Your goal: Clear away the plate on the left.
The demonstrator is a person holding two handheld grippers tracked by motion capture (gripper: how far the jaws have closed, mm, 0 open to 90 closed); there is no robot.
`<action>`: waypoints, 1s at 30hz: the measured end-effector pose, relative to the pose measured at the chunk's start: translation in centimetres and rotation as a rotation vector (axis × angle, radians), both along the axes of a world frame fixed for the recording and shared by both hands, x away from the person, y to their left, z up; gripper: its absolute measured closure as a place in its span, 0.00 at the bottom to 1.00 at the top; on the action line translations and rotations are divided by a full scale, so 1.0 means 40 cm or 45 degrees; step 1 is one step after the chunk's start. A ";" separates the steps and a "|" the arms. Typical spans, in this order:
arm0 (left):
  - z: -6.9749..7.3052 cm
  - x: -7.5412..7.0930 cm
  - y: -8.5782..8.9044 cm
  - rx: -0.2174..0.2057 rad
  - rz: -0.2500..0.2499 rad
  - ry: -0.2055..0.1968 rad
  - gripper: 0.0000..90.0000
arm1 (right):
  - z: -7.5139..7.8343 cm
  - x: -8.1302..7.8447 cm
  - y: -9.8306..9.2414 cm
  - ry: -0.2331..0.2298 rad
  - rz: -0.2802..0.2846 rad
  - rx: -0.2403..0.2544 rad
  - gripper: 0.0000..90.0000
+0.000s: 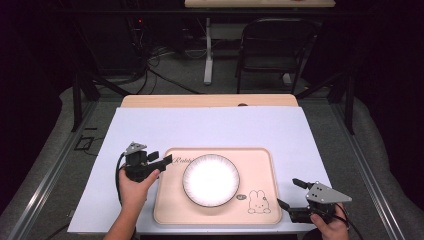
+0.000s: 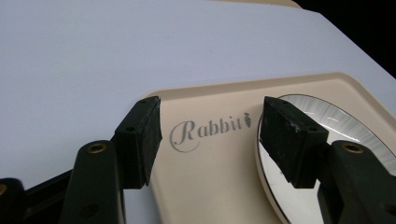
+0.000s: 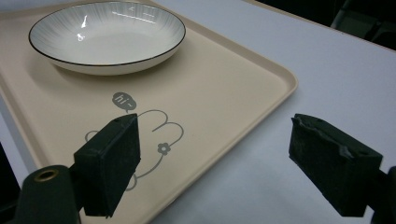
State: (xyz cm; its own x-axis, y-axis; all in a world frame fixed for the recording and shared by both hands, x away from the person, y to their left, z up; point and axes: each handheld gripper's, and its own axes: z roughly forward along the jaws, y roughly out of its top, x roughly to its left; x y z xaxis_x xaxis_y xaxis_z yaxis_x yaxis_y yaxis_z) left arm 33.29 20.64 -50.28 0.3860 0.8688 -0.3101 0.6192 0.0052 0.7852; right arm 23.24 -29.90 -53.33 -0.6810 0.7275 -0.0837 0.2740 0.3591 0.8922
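tongs (image 1: pixel 167 160) (image 1: pixel 288 193) flanking plate (image 1: pixel 210 180)

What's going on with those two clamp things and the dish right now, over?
Left hand-held gripper open at the beige plastic tray's upper-left corner. Right hand-held gripper open, off the tray's lower-right corner. White round plate sits untouched on tray.

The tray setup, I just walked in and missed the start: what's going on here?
A person holds a gripper in each hand at a table. A white plate sits on a beige tray with nothing on it. The left gripper hangs open at the tray's left edge, near the "Rabbit" lettering. The right gripper is open by the tray's near right corner. Neither holds anything.
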 end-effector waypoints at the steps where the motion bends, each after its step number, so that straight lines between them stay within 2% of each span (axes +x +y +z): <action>1: 0.001 -0.003 0.010 -0.002 0.008 -0.001 0.43 | 0.000 0.000 0.000 0.000 -0.001 0.001 0.18; 6: -0.007 -0.024 0.056 -0.030 0.081 -0.006 0.43 | 0.000 0.000 0.000 0.001 0.000 0.000 0.18; 15: -0.038 -0.056 0.110 -0.031 0.146 0.022 0.43 | 0.000 0.000 0.000 -0.001 0.000 0.000 0.18; 22: -0.059 -0.070 0.134 -0.015 0.163 0.050 0.43 | 0.000 0.000 0.000 -0.002 0.000 -0.001 0.18; 30: -0.092 -0.066 0.137 -0.034 0.175 0.097 0.43 | 0.000 0.000 0.001 -0.003 0.004 -0.004 0.18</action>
State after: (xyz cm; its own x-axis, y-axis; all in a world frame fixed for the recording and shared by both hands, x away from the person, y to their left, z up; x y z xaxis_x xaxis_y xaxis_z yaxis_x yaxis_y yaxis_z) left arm 30.66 26.12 -53.98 0.2388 0.9029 -0.3575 0.6688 0.1140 0.7346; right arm 23.23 -29.88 -53.31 -0.6829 0.7252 -0.0877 0.2706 0.3627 0.8918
